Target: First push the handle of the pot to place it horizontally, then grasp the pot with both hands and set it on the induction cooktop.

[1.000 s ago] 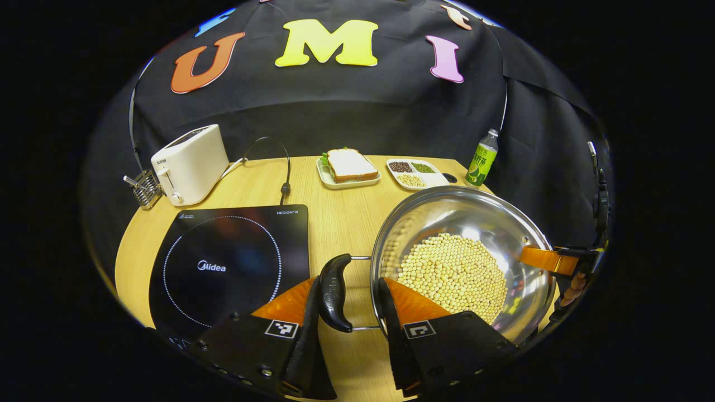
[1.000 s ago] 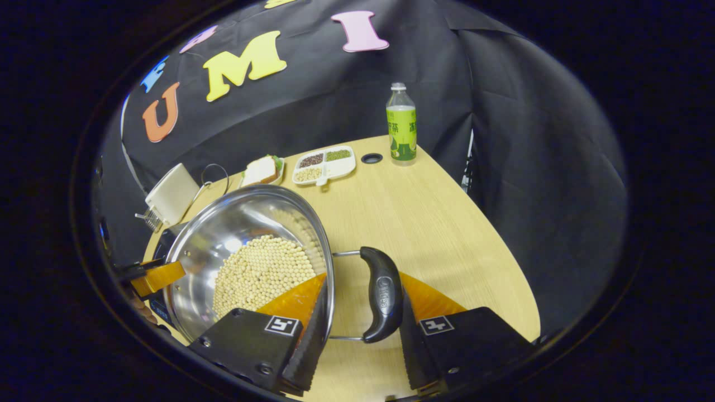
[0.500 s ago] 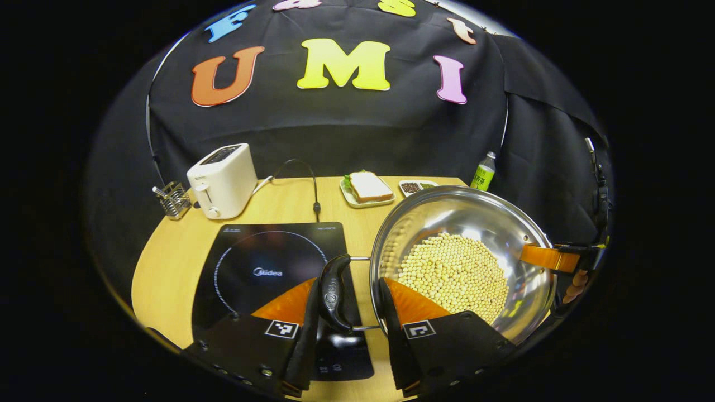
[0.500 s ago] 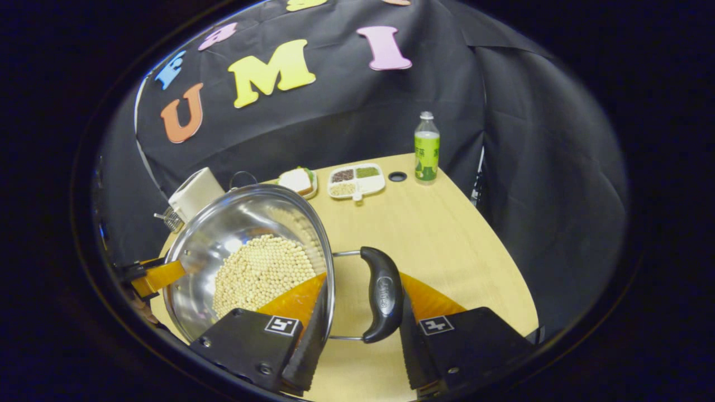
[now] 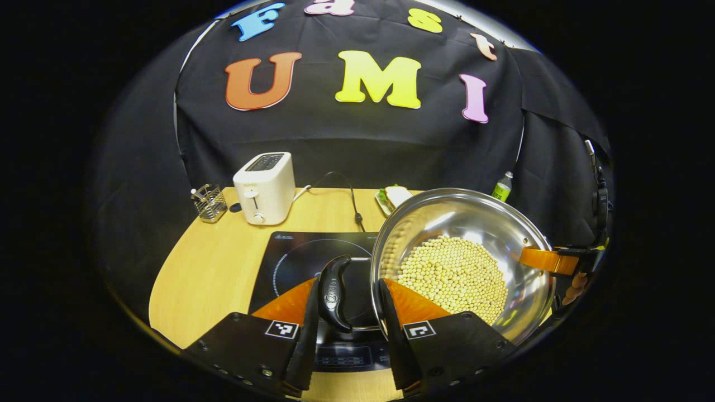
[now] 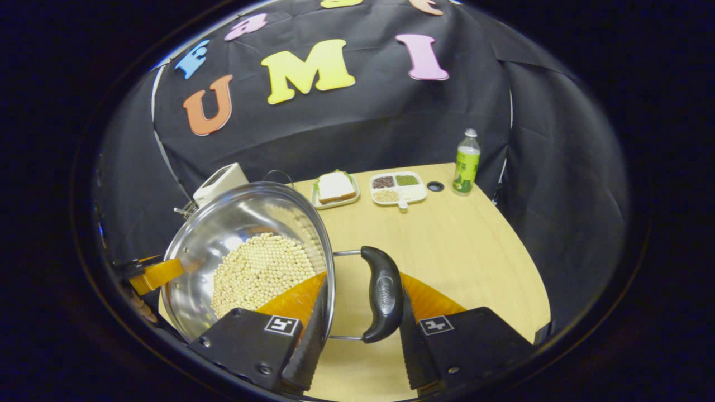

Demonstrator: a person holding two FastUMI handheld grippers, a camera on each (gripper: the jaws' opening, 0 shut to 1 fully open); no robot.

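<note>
I had the pot (image 5: 463, 262) aloft, left gripper (image 5: 346, 329) and right gripper (image 6: 357, 335) each straddling a side handle, grip unconfirmable, cooktop (image 5: 301, 262) just beyond my left fingers; any tilt risked spilling the beans (image 5: 452, 276).

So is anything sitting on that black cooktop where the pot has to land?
Nothing visible does. The induction cooktop shows a bare surface beneath the pot; the toaster stands behind it, on the table.

R hand-held gripper (image 6: 357, 312) fingers straddle pot (image 6: 246, 262) rim + black handle (image 6: 382, 293); beans (image 6: 260, 271) inside.
</note>
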